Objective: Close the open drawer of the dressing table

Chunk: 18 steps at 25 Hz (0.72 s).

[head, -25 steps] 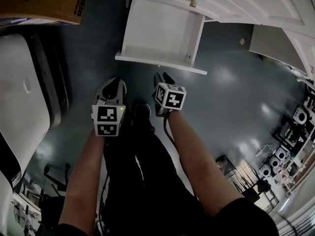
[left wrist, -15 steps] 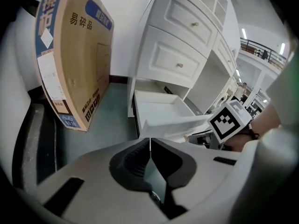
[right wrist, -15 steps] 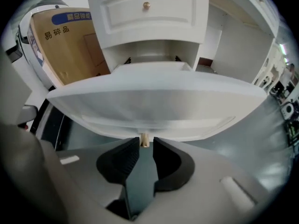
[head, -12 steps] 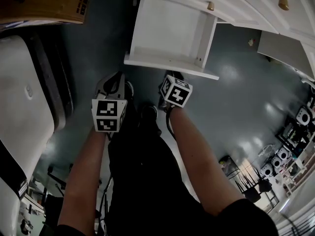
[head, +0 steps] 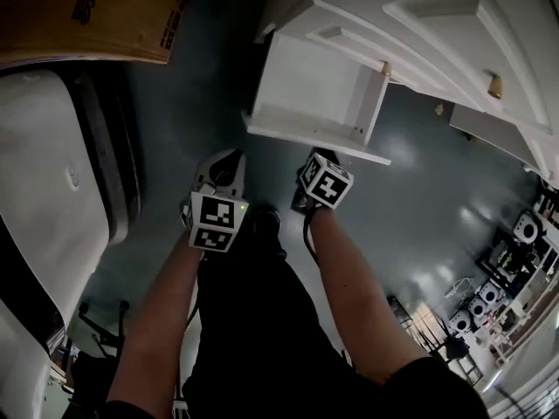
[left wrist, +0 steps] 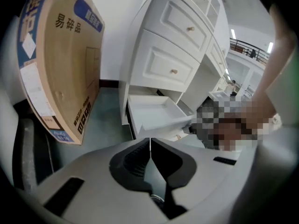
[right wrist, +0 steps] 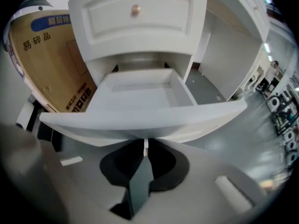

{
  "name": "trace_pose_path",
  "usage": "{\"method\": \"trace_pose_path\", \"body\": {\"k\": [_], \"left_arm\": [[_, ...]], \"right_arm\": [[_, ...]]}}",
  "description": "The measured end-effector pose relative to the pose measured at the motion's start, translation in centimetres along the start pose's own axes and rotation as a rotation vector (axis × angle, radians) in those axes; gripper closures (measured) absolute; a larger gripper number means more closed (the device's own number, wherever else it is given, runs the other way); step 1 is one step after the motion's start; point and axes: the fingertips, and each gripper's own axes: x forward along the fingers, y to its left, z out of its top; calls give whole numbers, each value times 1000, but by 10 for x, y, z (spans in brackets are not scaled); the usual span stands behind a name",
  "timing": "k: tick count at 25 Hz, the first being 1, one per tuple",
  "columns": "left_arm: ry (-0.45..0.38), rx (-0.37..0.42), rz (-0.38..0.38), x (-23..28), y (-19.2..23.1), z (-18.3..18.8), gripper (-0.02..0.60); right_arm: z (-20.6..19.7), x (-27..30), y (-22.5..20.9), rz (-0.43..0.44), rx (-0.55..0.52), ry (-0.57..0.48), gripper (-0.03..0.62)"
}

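Observation:
The white dressing table (head: 454,51) stands at the upper right, its bottom drawer (head: 310,94) pulled out over the dark floor. The drawer (right wrist: 140,94) looks empty, and its front panel (right wrist: 140,118) fills the right gripper view just ahead of the jaws. My right gripper (head: 316,157) hangs close below that panel's right part. Its jaws (right wrist: 145,146) are closing to a thin slit with nothing gripped. My left gripper (head: 223,160) is lower left of the drawer (left wrist: 156,113), apart from it, and its jaws (left wrist: 150,141) are shut and empty.
A brown cardboard box (head: 87,16) leans at the upper left, near the drawer's left side. A large white rounded object (head: 44,173) lies along the left. The person's dark legs (head: 253,321) fill the bottom middle. Small equipment (head: 515,243) clutters the far right floor.
Both grippers have moved forward toward the drawer's front panel, which now lies closer to them. The right gripper's marker cube sits almost under the panel's edge.

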Motion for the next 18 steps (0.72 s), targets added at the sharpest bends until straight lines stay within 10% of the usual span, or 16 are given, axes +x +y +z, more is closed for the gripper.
{"method": "trace_pose_path", "body": {"k": [8,18], "left_arm": [[28,30,-49,-24,7,34,566],[-2,16,-24,15,16,51,566]], "right_arm": [[34,-28,1,-64,72,78,576],[95,-2,8,4,20,-67,574]]}}
